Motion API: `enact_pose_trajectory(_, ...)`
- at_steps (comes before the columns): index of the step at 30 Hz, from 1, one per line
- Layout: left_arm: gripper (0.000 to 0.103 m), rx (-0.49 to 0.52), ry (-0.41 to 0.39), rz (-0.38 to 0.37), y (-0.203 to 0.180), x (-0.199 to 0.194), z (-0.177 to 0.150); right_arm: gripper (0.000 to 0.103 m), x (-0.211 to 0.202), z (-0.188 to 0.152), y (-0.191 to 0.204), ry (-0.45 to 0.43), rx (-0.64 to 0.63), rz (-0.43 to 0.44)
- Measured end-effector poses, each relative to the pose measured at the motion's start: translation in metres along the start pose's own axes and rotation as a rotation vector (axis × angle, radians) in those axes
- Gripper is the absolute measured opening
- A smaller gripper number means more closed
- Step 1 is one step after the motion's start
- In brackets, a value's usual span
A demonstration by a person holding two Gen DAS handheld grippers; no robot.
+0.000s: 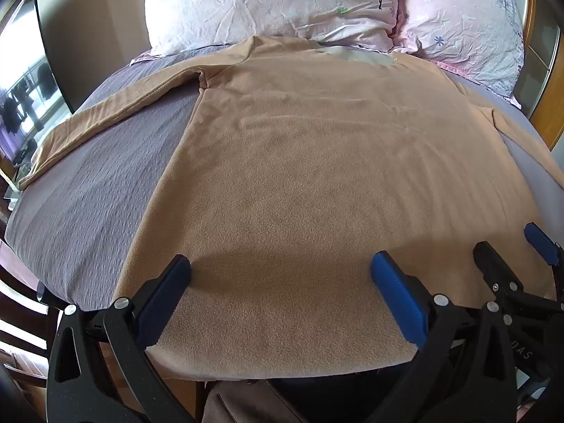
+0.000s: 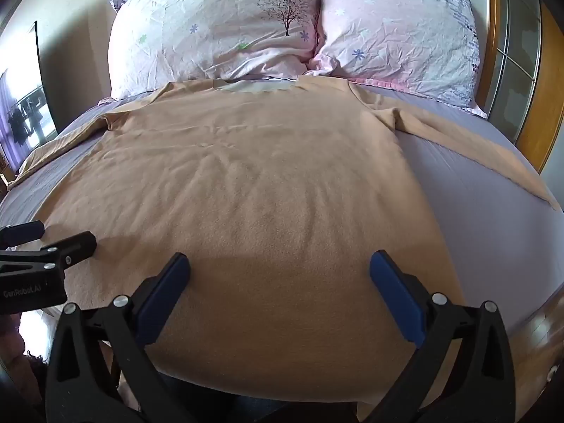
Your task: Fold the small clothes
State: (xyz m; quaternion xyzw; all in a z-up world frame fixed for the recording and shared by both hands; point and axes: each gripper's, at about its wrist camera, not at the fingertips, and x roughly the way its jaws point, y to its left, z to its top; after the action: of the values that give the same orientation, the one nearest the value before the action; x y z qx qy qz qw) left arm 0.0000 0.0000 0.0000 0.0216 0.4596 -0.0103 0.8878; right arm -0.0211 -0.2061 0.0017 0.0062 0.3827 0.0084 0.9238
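Two grippers hover over the near hem of a tan long-sleeved shirt (image 1: 310, 162), and both sets of jaws stand wide, holding nothing. The left gripper (image 1: 280, 275) hangs above the shirt's hem toward its left side, its blue pads (image 1: 398, 303) spread apart with bare tan cloth between them. The right gripper (image 2: 280, 275) hangs above the hem toward the shirt's right side, equally spread. Each one shows in the other's view: the right gripper just beside the left at the shirt's lower right edge, the left gripper at the shirt's lower left edge. Whether any pad touches the cloth cannot be told; both cast a shadow on the fabric just beyond the jaws.

The shirt lies flat and spread out on a bed with a grey-purple sheet (image 1: 91, 190), its hem at the bed's near edge and its collar at the far end, where a pale lining shows inside the neck (image 2: 257, 86). The left sleeve (image 1: 105, 112) stretches out from the shirt's shoulder across the sheet; the right sleeve (image 2: 469, 148) runs out the other way, angled toward the near side. Soft wrinkles cross the shirt's chest.

Beyond the collar, two pink flowered pillows (image 2: 218, 24) sit side by side, touching each other, the shirt's neck edge just reaching them. A wooden headboard (image 2: 550, 105) stands to the right of the shirt.
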Motion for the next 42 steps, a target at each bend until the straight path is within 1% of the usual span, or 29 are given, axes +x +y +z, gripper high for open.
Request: enact_pose_trajectory(42, 0.102, -0.001, -0.007, -0.001, 0.0000, -0.0003, 0.0000, 0.101, -0.0026, -0.0018, -0.0037, 0.000, 0.000, 0.000)
